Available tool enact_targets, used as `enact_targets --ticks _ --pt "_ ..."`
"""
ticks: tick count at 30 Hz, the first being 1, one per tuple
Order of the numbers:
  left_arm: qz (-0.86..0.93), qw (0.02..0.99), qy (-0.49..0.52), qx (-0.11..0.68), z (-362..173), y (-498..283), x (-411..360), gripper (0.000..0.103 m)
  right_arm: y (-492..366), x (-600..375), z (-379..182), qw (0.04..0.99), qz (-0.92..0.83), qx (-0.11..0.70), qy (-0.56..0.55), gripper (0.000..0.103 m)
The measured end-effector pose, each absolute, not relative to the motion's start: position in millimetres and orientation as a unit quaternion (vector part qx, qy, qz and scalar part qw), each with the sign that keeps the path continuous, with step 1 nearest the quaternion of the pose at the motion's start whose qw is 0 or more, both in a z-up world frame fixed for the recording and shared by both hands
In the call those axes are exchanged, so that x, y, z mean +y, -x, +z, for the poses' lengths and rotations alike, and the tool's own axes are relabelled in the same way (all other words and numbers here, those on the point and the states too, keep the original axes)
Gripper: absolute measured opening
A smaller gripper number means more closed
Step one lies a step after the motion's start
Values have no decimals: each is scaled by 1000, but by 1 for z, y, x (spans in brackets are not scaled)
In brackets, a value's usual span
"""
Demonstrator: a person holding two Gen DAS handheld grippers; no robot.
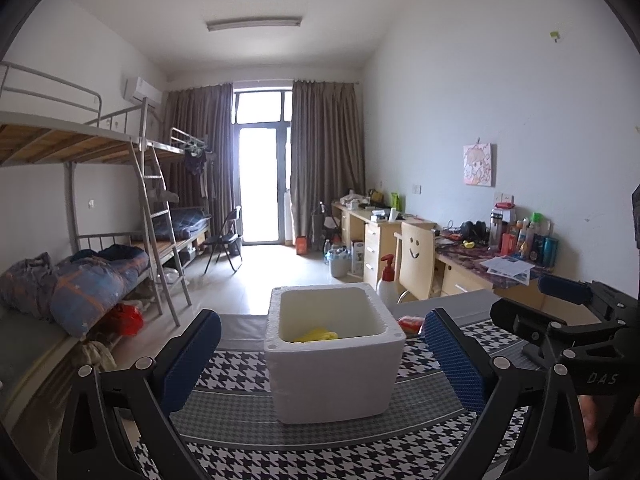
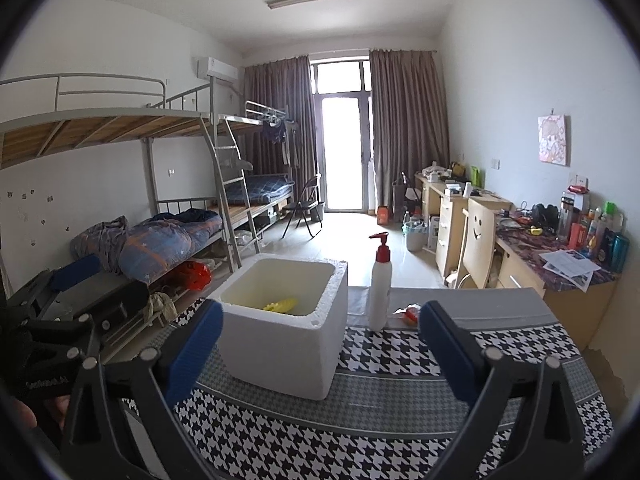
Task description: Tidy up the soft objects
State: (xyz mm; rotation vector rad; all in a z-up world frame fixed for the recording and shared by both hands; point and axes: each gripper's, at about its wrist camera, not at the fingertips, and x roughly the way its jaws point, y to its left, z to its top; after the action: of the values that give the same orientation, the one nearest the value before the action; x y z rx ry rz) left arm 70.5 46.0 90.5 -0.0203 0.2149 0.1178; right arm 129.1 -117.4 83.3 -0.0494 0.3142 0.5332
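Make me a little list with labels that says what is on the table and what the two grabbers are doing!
Surface: table with a black-and-white houndstooth cloth
Box: white foam box, open on top, standing on the cloth
Inside box: a yellow soft thing at the bottom
Bottle: white pump bottle with a red top, upright, to the right of the box
Small item: red and orange object on the cloth beside the bottle
Left gripper: open, empty, facing the box
Right gripper: open, empty

Both wrist cameras look level down the room from close above the houndstooth cloth (image 1: 240, 452). Both share the foam box (image 1: 332, 364): 12 o'clock in the left view, 11 o'clock in the right.
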Motion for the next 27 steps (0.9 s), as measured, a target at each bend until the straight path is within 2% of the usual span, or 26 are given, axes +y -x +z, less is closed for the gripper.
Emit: enact_targets --ticks 27 --pt "80 994 15 69 60 -28 45 102 -84 -135 56 957 271 102 9 103"
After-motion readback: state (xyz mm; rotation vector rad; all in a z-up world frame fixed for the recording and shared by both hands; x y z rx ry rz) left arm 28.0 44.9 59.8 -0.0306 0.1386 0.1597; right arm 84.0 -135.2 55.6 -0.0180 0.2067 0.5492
